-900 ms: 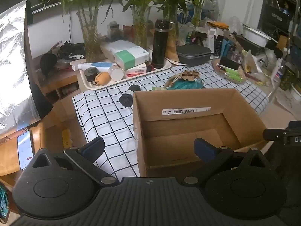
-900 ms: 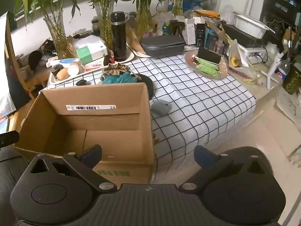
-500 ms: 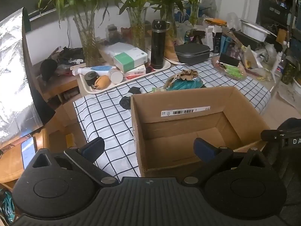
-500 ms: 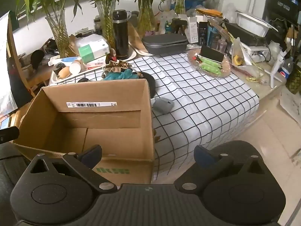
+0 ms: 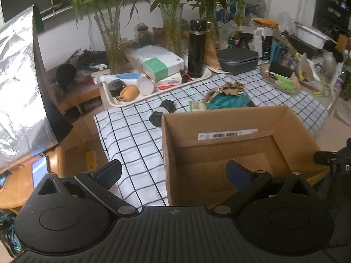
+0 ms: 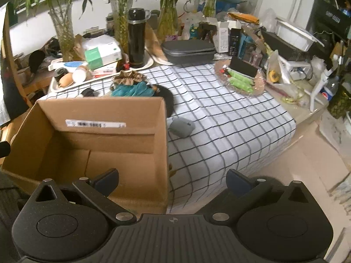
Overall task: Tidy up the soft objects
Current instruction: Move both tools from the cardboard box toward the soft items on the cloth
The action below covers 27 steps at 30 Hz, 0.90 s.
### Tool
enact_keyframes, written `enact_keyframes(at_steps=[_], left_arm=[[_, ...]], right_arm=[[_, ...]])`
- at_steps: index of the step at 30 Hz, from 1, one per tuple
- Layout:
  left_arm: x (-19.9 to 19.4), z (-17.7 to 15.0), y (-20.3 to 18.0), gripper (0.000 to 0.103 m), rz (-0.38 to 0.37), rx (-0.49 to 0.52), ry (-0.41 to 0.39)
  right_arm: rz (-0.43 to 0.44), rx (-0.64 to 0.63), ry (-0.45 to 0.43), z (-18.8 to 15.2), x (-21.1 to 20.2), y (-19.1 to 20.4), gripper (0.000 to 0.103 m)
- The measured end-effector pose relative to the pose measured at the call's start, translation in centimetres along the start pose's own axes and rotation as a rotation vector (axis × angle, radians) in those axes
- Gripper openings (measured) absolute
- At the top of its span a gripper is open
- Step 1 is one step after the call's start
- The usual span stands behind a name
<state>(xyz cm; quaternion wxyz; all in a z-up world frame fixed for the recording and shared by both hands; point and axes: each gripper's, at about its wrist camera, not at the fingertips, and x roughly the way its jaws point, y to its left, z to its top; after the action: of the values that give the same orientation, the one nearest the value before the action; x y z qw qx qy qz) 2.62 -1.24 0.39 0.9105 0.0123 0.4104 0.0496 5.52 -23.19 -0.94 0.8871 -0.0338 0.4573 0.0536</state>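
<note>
Teal fluffy fabric bundle (image 6: 131,89) behind open brown cardboard box (image 6: 92,111): light, limp, compressible; pinch mid-bulk. Left claw (image 5: 173,171), right claw (image 6: 172,178): spread, empty.

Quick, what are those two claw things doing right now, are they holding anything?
Left gripper: open wide, holding nothing, poised over the cardboard box.
Right gripper: open wide, holding nothing.

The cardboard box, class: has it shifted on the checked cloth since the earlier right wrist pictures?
No. The cardboard box keeps its place on the checked cloth: the grey object lies just off its right corner as before. Only the camera moved slightly.
</note>
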Motion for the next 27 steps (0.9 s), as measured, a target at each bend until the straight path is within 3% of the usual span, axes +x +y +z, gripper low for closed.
enact_keyframes(at_steps=[6, 18, 27], left_arm=[[0.2, 1.7, -1.0, 0.103, 0.039, 0.006, -0.024], [0.2, 4.1, -2.5, 0.103, 0.024, 0.018, -0.056], [1.4, 4.9, -1.1, 0.103, 0.012, -0.005, -0.043]], right_arm=[[-0.035, 0.006, -0.021, 1.8, 0.0, -0.1, 0.103], [-0.07, 0.004, -0.036, 3.0, 0.1, -0.7, 0.103], [-0.126, 0.005, -0.039, 3.7, 0.2, -0.9, 0.103]])
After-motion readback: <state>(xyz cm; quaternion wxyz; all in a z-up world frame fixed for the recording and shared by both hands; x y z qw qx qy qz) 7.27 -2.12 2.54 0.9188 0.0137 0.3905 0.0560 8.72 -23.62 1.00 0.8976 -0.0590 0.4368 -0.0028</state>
